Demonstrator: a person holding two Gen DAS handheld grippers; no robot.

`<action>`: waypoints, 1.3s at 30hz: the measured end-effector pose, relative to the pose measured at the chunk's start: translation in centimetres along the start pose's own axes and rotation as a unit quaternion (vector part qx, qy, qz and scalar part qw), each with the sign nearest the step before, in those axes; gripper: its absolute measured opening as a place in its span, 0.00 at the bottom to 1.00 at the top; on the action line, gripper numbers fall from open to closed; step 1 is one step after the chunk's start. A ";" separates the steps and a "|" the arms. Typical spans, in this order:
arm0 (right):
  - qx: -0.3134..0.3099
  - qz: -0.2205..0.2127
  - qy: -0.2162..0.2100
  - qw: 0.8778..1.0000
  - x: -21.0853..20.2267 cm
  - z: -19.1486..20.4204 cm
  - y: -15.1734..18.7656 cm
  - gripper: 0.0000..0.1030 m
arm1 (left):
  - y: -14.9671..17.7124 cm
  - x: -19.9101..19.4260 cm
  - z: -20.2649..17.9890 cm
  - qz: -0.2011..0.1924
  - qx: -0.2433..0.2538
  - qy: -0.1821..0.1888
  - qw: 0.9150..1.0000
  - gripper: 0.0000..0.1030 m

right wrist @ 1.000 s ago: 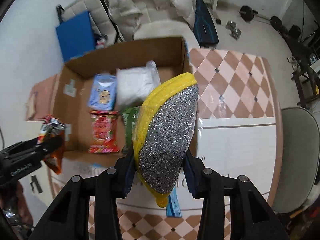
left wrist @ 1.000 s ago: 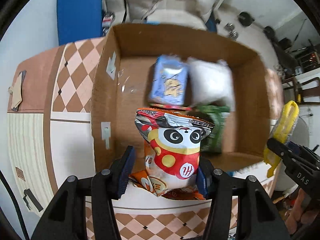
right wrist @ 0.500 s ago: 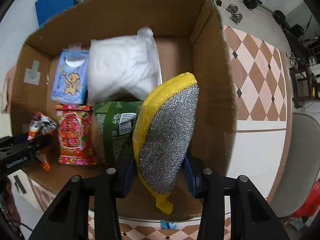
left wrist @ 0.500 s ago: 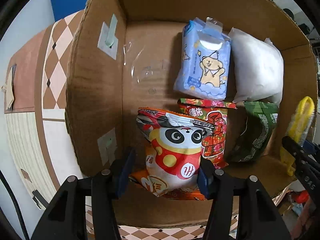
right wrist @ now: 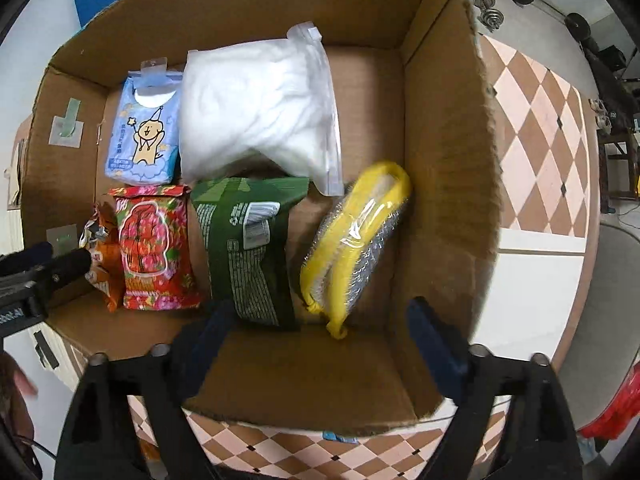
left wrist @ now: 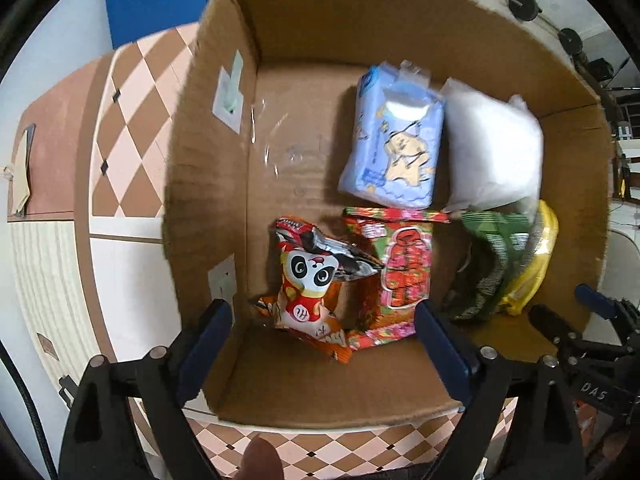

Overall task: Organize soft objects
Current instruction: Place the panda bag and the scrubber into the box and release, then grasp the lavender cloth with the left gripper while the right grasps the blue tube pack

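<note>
**Two grippers letting go over a filling box**

Over the cardboard box [right wrist: 444, 160], both grippers point down, jaws opening. Inside, at the far side, lie a blue tissue pack [right wrist: 144, 136] and a white bag [right wrist: 256, 112], side by side and touching. Nearer sit a red floral packet [right wrist: 154, 248] and a green packet [right wrist: 248, 248], filling the middle. The left gripper [left wrist: 324, 344] spreads around the panda snack bag [left wrist: 310, 284], its pads clear of it; the bag leans against the floral packet, long axis running near to far, crinkled silver top far. The right gripper [right wrist: 316, 336] stands wide, the yellow scouring pad [right wrist: 356, 240] lying free between green packet and right wall, long axis near to far, yellow edge up, glittery silver face rightward, wrapped in clear film.
</note>
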State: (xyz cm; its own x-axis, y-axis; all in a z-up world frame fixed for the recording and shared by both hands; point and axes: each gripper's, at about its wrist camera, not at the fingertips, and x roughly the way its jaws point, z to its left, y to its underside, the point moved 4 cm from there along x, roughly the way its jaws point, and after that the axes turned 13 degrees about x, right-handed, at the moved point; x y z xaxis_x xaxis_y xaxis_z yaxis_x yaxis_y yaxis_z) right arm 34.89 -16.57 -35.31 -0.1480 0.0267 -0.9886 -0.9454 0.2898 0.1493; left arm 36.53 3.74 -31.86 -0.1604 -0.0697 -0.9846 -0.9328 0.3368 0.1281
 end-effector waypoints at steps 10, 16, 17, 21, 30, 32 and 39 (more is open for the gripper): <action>0.009 -0.076 -0.071 0.994 -5.2 -1.5 4.6 1.00 | 4.6 -8.0 -7.0 -0.149 0.107 -0.072 0.980 0.94; 0.088 -0.086 -0.121 0.985 -3.1 -7.4 12.1 1.00 | 9.5 -3.1 -12.4 -0.144 0.240 -0.201 0.939 0.94; 0.103 -0.073 -0.116 0.985 -1.4 -8.1 13.0 1.00 | 9.9 -1.6 -12.7 -0.127 0.249 -0.205 0.938 0.94; 0.131 -0.007 -0.119 0.984 5.8 -8.8 15.3 0.83 | 10.6 2.5 -13.6 -0.095 0.287 -0.223 0.927 0.94; 0.157 0.007 -0.102 0.982 10.6 -10.3 16.6 0.27 | 9.8 4.8 -17.6 -0.131 0.374 -0.309 0.865 0.94; 0.169 0.008 -0.096 0.981 10.9 -11.9 17.5 0.26 | 9.5 5.0 -18.6 -0.131 0.379 -0.305 0.864 0.94; 0.193 0.016 -0.086 0.977 12.4 -15.3 20.6 0.26 | 9.5 6.7 -20.9 -0.128 0.395 -0.349 0.840 0.94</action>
State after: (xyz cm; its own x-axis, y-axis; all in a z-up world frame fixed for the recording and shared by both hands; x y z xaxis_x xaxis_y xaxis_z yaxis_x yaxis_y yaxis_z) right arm 9.10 -24.93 -44.18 -0.0931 0.1920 -0.9770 -0.7569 0.6239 0.1947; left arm 19.85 -13.15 -34.75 0.4975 0.2403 -0.8335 -0.3586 0.9319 0.0547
